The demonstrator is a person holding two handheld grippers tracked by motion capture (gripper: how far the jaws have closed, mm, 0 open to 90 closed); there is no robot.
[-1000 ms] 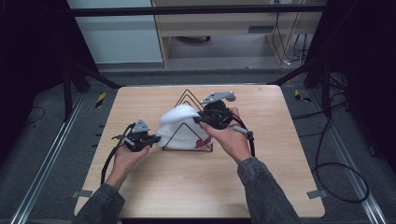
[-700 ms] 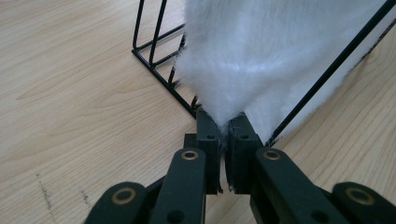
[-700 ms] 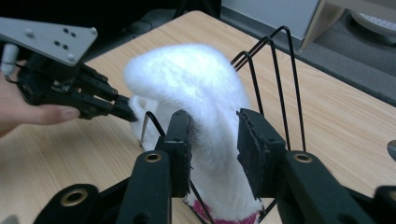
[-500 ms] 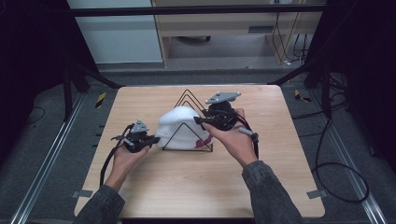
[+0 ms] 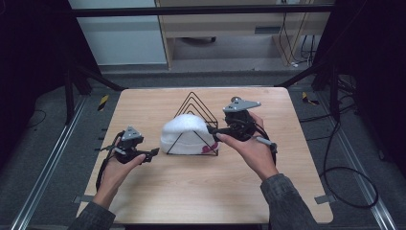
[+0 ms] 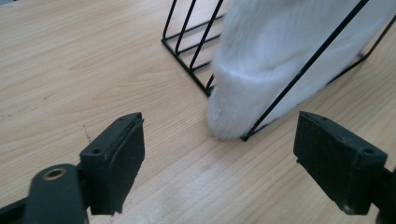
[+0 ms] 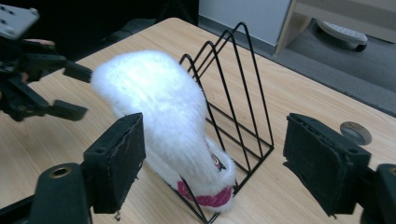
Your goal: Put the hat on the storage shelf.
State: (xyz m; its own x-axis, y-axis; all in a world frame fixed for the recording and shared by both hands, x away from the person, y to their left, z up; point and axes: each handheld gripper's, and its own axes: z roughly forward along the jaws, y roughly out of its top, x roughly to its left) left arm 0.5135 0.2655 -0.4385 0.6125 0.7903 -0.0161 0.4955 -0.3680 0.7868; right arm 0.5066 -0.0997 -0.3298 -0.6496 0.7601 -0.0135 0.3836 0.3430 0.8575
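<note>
A white fluffy hat (image 5: 184, 135) with a pink trim lies draped over a black triangular wire rack (image 5: 191, 94) in the middle of the wooden table (image 5: 191, 191). My left gripper (image 5: 154, 154) sits just left of the hat, apart from it. Its jaws have just been opening and stand wide with nothing between them. In the left gripper view the hat (image 6: 280, 56) and the rack (image 6: 187, 60) lie just ahead of the left gripper (image 6: 219, 158). My right gripper (image 5: 211, 130) is at the hat's right side, and its jaws have also just been opening. The hat (image 7: 154, 102) on the rack (image 7: 238, 93) lies just beyond the right gripper (image 7: 219, 163), untouched.
A small round metal disc (image 7: 356, 132) is set in the tabletop to the right of the rack. Black frame bars run along the table's sides. Cables (image 5: 344, 172) lie on the floor at the right. A cabinet (image 5: 230, 24) stands beyond the far edge.
Both grippers have opened and let go of the hat. The left one drew back to the left, the right one to the right. The hat now rests on the rack by itself.
</note>
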